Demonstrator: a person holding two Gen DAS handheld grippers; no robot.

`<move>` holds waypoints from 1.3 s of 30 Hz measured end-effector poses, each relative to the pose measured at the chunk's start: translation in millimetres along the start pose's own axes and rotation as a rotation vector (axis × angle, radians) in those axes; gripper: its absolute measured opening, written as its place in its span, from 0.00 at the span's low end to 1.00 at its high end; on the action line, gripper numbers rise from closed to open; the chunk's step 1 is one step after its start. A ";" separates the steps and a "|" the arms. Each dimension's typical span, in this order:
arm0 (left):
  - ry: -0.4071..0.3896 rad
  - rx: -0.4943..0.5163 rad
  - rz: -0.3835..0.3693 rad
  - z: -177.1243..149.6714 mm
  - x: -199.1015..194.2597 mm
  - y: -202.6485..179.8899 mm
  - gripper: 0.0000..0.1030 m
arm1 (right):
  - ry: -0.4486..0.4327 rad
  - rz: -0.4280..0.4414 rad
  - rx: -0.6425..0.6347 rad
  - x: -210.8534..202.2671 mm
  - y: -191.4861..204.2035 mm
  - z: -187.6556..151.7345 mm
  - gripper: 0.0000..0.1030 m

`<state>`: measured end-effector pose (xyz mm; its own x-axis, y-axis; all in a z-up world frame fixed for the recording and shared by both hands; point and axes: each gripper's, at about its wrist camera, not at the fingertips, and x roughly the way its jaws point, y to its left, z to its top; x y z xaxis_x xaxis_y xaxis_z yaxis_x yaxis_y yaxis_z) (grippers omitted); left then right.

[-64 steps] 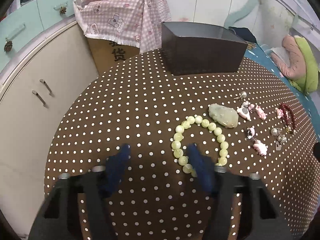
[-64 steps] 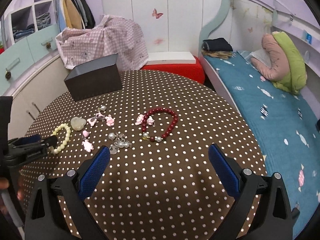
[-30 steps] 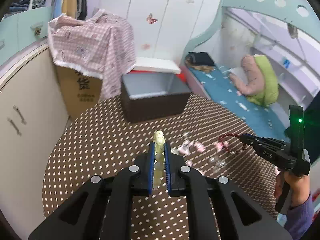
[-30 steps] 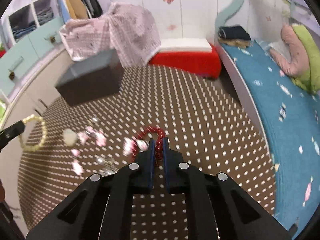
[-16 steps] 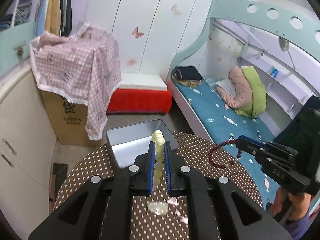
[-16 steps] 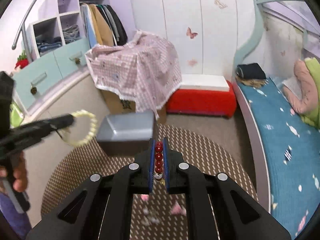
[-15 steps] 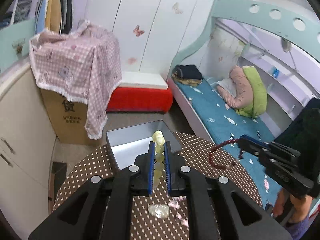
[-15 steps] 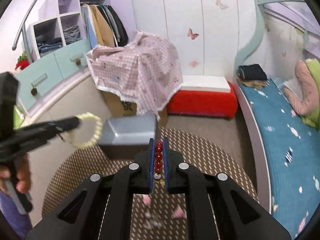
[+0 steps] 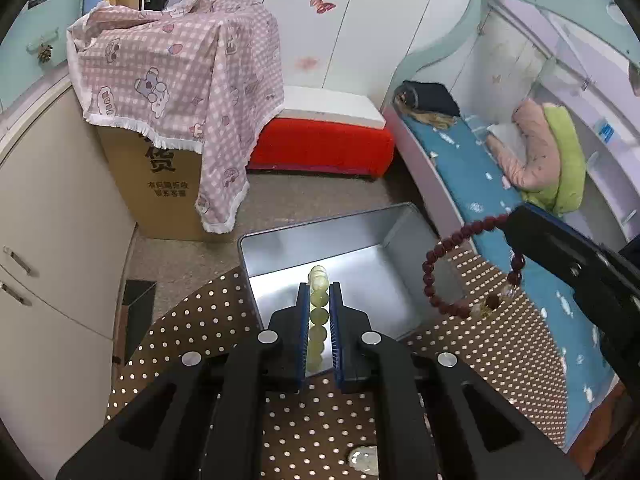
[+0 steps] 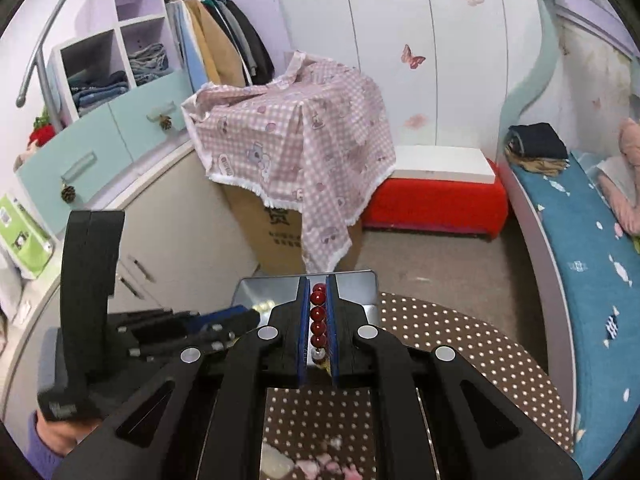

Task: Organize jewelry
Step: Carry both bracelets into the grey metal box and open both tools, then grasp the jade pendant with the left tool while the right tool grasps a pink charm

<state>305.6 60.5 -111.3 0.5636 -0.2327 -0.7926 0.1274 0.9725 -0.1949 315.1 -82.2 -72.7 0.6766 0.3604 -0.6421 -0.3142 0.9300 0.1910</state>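
Note:
My left gripper (image 9: 319,292) is shut on a pale green bead bracelet (image 9: 318,316) and holds it over the open grey box (image 9: 280,248) at the far edge of the dotted brown table (image 9: 192,328). My right gripper (image 10: 318,288) is shut on a dark red bead bracelet (image 10: 318,312); in the left wrist view this red bracelet (image 9: 444,248) hangs as a loop beside the box's right wall. The box rim (image 10: 264,284) shows just beyond the right gripper's tips. The left gripper's body (image 10: 160,328) shows at the left in the right wrist view.
A pale green stone pendant (image 9: 362,458) and pink charms (image 10: 320,466) lie on the table near its front. Beyond the table stand a cardboard box under pink checked cloth (image 9: 176,64), a red bench (image 9: 320,140), cream cabinets (image 9: 48,208) and a blue bed (image 9: 472,176).
Both grippers have moved forward toward the box, each holding its bracelet. The box now lies directly under the left gripper's tips, and the red bracelet hangs closer beside it.

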 end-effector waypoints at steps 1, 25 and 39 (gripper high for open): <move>0.001 0.000 -0.002 0.5 1.1 0.0 0.09 | 0.004 -0.001 -0.002 5.5 2.0 -0.2 0.08; -0.111 0.011 0.023 -22.5 -39.8 -14.4 0.54 | 0.059 -0.016 0.075 0.6 -25.4 -38.3 0.15; -0.140 0.102 0.113 -116.3 -68.4 -40.4 0.74 | -0.022 -0.164 0.058 -99.4 -64.4 -120.5 0.63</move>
<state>167.0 36.1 -116.4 0.6861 -0.1254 -0.7166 0.1350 0.9899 -0.0441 187.9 -186.7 -110.7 0.7299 0.2048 -0.6521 -0.1604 0.9787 0.1279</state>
